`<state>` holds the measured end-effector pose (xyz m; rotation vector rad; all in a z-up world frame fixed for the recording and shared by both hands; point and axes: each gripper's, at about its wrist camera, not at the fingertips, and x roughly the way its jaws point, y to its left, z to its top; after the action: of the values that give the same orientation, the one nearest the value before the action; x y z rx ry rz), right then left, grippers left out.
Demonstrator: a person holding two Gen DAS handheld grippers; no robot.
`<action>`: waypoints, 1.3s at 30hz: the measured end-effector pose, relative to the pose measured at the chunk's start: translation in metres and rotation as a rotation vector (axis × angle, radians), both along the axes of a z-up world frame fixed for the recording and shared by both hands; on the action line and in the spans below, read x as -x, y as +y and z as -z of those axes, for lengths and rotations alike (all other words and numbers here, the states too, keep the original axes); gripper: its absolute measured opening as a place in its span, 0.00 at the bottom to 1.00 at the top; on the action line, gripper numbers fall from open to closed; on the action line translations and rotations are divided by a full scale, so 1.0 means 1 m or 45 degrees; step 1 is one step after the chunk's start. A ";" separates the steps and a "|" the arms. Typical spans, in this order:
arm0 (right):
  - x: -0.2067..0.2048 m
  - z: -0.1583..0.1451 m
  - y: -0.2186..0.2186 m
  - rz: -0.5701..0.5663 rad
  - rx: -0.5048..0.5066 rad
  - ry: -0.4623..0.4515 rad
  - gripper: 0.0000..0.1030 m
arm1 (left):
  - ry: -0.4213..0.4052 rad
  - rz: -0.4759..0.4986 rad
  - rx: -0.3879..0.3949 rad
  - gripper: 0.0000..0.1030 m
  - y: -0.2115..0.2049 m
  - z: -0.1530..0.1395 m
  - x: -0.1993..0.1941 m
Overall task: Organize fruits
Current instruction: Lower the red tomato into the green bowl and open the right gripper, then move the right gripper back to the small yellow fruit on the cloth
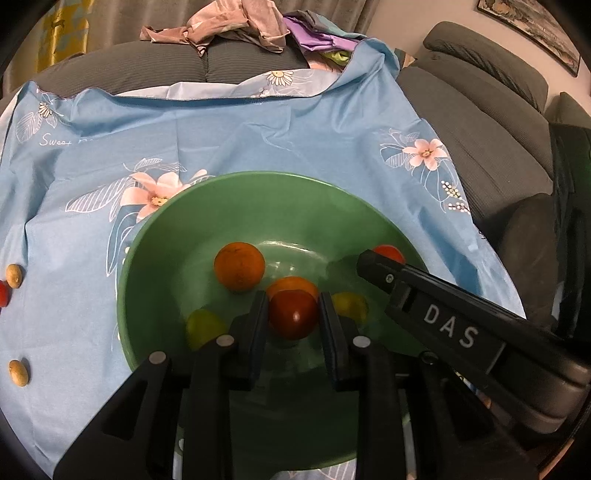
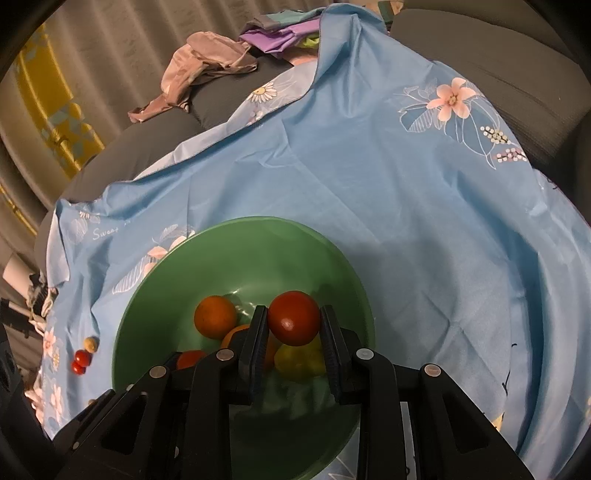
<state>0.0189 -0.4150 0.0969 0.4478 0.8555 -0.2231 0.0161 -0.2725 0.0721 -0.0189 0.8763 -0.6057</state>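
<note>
A green bowl (image 1: 229,206) (image 2: 240,243) stands on a blue flowered cloth. My left gripper (image 1: 293,314) is shut on a dark red fruit (image 1: 293,314) over the bowl. My right gripper (image 2: 293,319) is shut on a red fruit (image 2: 293,317) over the bowl; it shows in the left wrist view (image 1: 384,258) entering from the right. In the bowl lie an orange (image 1: 239,270) (image 2: 215,316), a second orange (image 1: 291,285), and yellow-green fruits (image 1: 205,326) (image 1: 349,304) (image 2: 299,360). Loose on the cloth at the left are tan fruits (image 1: 14,275) (image 1: 18,373) and small red ones (image 1: 3,293) (image 2: 81,360).
The blue cloth (image 1: 258,129) (image 2: 406,203) covers a grey sofa (image 1: 480,110). Crumpled clothes (image 1: 229,26) (image 2: 207,66) lie on the sofa back. The cloth has open area beyond and right of the bowl.
</note>
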 end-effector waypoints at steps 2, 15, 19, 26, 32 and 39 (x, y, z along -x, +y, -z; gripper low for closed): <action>-0.001 0.000 0.001 0.002 0.003 0.003 0.29 | 0.003 -0.001 0.001 0.26 0.000 0.000 -0.001; -0.002 0.000 0.002 -0.001 0.017 0.011 0.29 | 0.014 -0.001 0.003 0.26 0.000 0.001 -0.001; -0.002 0.001 0.002 -0.006 0.026 0.015 0.29 | 0.019 0.002 0.005 0.26 0.000 0.003 -0.001; -0.003 0.000 0.003 -0.007 0.027 0.016 0.29 | 0.021 0.001 0.003 0.26 -0.001 0.003 -0.002; 0.002 -0.006 -0.003 0.007 -0.019 -0.035 0.30 | 0.006 0.001 0.016 0.49 0.003 -0.005 0.002; 0.007 -0.018 -0.001 -0.010 -0.039 -0.126 0.47 | -0.050 -0.029 0.049 0.62 0.023 -0.028 0.012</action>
<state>0.0118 -0.4158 0.1145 0.4801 0.7645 -0.1795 0.0045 -0.2497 0.1002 -0.0511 0.8253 -0.6000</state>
